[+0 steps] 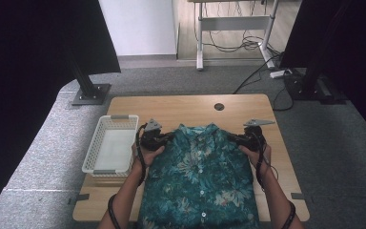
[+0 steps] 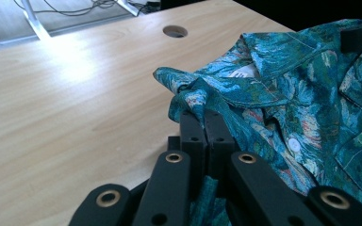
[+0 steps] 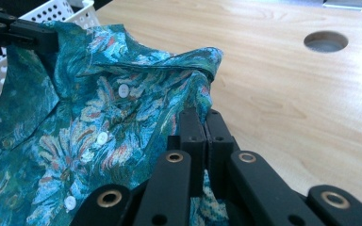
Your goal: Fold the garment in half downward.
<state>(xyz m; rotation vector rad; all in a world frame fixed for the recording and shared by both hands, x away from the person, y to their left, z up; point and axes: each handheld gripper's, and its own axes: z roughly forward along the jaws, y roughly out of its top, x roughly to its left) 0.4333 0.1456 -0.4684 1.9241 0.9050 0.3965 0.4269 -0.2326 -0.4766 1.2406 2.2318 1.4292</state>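
Closest to me, my left gripper (image 2: 203,123) has its jaws pressed together on a pinch of the teal floral shirt (image 2: 283,108), right at the shoulder beside the collar (image 2: 264,56). My right gripper (image 3: 202,125) is the same: jaws closed tight on the cloth at the other shoulder, the fabric bunching up above the tips.

The button-up shirt (image 1: 200,176) lies face up on the wooden table (image 1: 181,107), buttoned, collar towards the far edge and hem hanging towards me over the near edge. In the high view my left gripper (image 1: 167,138) and right gripper (image 1: 232,138) sit at the two top corners of it, either side of the collar.

I judge this cloth thin, light and very soft: it wrinkles at once where I pinch it and will sag between my two holds. It won't break, but it could slip from a shallow pinch, so the seamed shoulder edges are the best place to grip, where the layers are thicker.

Further out, a white plastic basket (image 1: 110,143) stands just left of the shirt, empty. Beyond the collar is a round cable hole (image 1: 219,106) in the tabletop.
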